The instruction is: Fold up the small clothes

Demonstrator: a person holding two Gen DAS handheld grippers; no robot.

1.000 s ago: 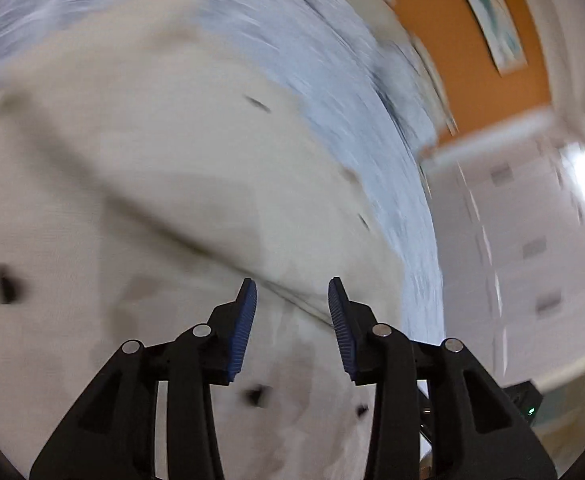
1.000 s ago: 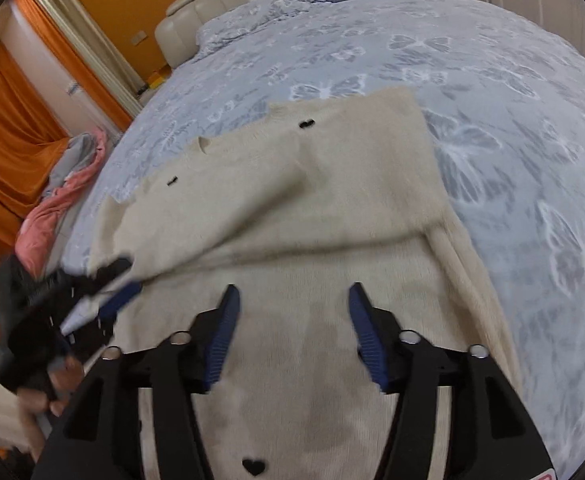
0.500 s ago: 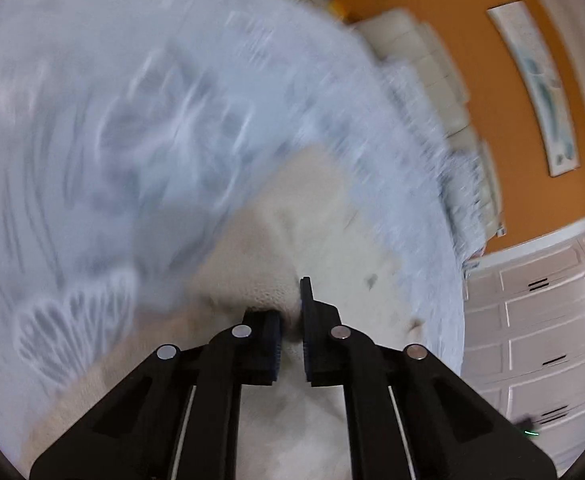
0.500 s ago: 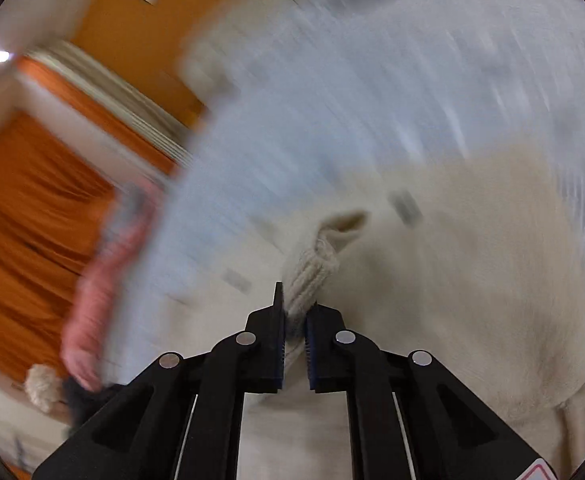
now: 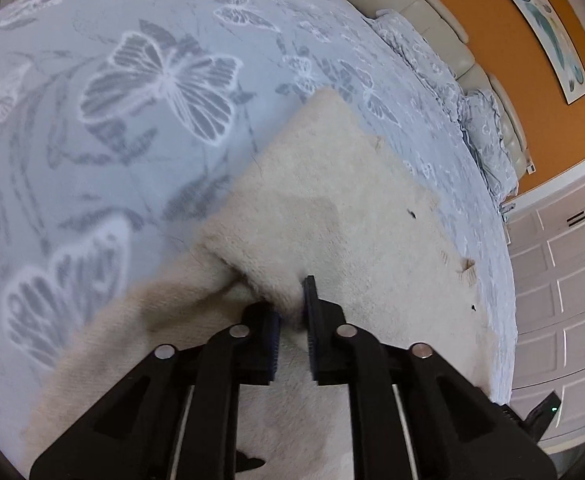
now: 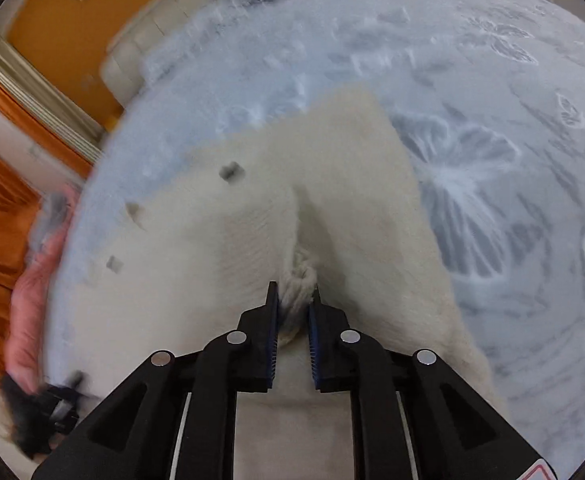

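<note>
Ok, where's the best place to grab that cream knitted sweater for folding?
Grip the cream knitted sweater by its near edge, coming from the near side as the left gripper and right gripper do now; the thick knit bunches into graspable ridges there.

right gripper (image 6: 294, 312) pinching cream sweater (image 6: 252, 232) | on butterfly bedspread (image 6: 492, 80)

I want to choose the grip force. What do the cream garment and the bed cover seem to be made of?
Cream garment: seemingly a soft fuzzy knit, matte; ribbed stitches show where the right claw pinches it. Bed cover: probably thin woven cloth, smooth and matte, with butterflies printed or woven in.
</note>
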